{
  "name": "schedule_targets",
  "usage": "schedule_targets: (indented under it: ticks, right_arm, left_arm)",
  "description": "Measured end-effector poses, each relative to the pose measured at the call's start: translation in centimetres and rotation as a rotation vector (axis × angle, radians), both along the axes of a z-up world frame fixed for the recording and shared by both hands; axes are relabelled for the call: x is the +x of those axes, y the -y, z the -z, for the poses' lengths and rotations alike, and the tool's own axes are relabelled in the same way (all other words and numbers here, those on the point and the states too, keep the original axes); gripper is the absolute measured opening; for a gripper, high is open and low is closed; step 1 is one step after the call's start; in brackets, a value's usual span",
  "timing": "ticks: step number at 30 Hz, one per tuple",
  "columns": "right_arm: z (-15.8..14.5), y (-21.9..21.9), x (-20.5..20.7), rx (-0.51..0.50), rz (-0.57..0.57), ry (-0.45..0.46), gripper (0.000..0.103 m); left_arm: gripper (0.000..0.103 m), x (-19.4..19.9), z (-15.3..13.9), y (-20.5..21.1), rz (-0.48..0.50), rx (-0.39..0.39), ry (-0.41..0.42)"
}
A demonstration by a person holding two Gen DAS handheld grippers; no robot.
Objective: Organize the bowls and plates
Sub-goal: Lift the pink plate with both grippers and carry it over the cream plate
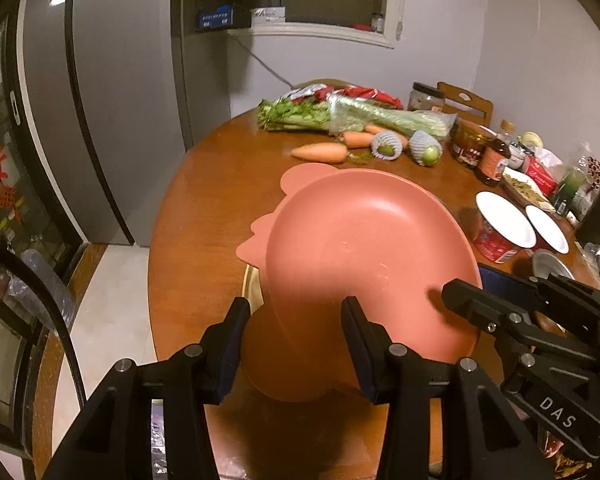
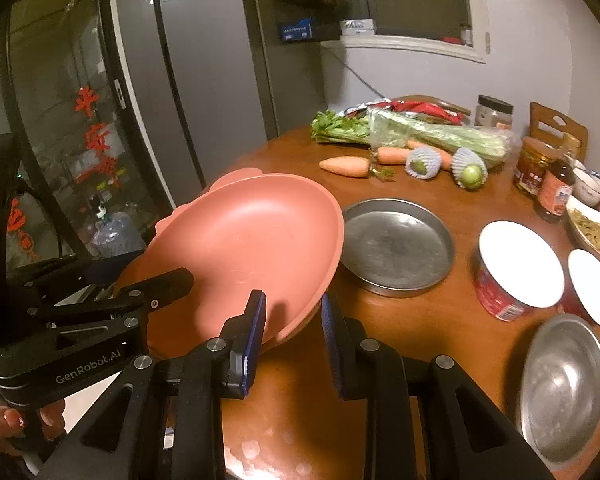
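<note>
Resting between both hand-held grippers: pink plate point(image 2: 244, 236)

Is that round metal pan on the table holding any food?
No, the metal pan beside the pink plate shows only its bare, scuffed bottom.

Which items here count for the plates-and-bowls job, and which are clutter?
Job:
- pink plate, held by both hand-held grippers
- steel pan
- steel bowl
- two white-lidded tubs

Clutter:
- carrots
- celery
- net-wrapped fruit
- sauce jars
</note>
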State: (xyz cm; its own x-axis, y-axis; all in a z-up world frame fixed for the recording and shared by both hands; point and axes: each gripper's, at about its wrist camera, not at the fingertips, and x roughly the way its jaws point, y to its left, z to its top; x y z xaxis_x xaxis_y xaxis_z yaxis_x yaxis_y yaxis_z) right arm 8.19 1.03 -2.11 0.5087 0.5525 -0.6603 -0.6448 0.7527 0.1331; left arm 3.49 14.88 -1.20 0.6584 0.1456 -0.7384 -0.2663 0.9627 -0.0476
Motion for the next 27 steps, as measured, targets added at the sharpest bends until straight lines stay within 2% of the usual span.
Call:
schedule_targets:
  ticks: [19, 27]
  right_arm:
    - [4.2, -3.2, 3.3, -0.052, -0.028, -0.08, 0.029]
    - [4.2, -3.4, 3.3, -0.061, -0.027, -0.064, 0.03]
  left_arm:
    - [0.047, 1.6, 3.1, -1.8, -0.024, -0.011, -0.068]
    - [0.047, 1.8, 3.5, -1.8, -0.024, -0.012, -0.081]
